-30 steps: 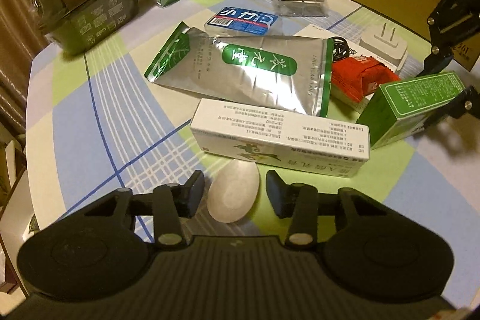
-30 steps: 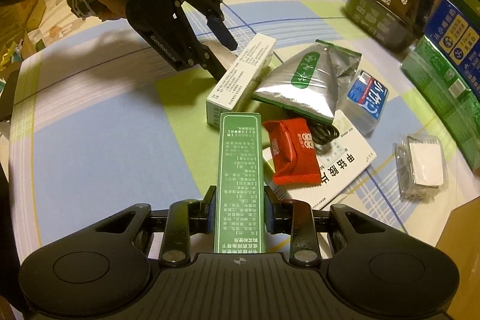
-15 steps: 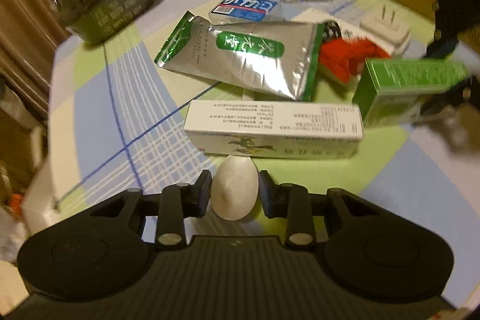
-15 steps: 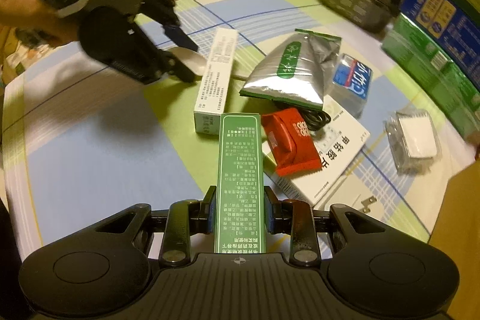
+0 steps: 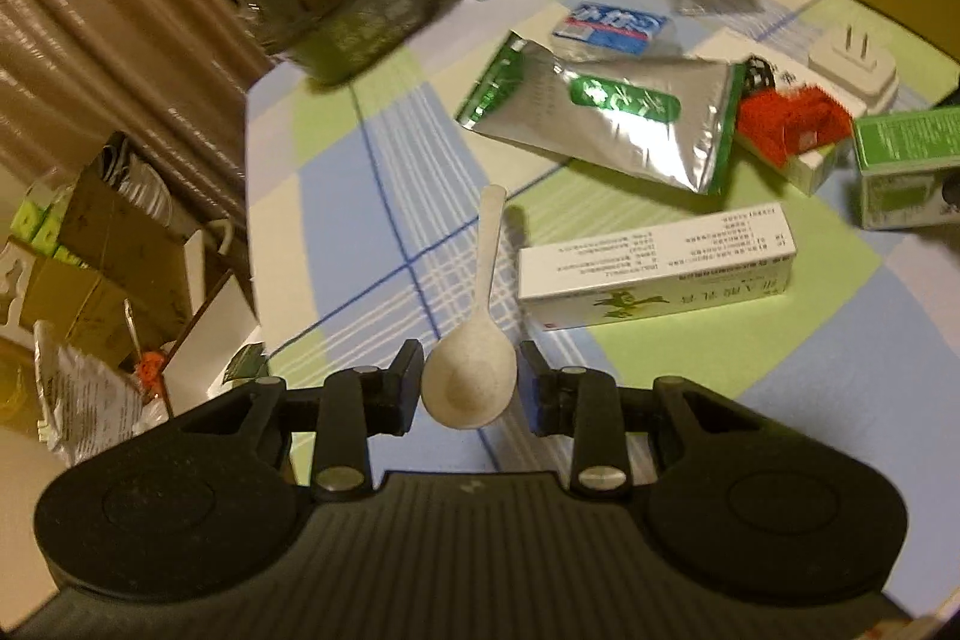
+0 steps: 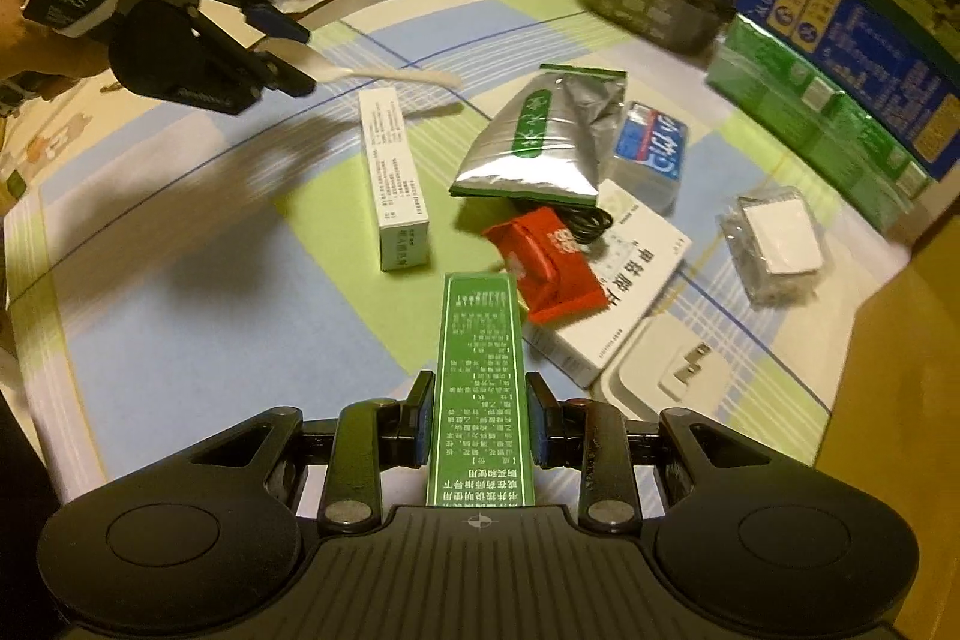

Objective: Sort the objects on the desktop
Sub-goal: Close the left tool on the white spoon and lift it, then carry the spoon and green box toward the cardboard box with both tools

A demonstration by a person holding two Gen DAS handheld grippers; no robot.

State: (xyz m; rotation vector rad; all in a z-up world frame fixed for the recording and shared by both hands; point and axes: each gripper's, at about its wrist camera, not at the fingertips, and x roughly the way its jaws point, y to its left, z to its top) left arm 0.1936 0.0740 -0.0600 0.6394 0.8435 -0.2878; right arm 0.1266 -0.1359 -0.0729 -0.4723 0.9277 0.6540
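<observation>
Lifted clear of the table, the white spoon (image 5: pixel 470 375) now hangs in the left gripper (image 5: pixel 469 384).
Its bowl is pinched, handle pointing far; the right gripper (image 6: pixel 480 426) clamps the green box (image 6: pixel 480 388) above the near table (image 6: pixel 198 316).

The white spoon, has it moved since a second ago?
Yes. The white spoon, gripped by its bowl in the left gripper, has lifted off the tablecloth; in the right wrist view it now hangs above the far end of the white box, casting a shadow.
</observation>
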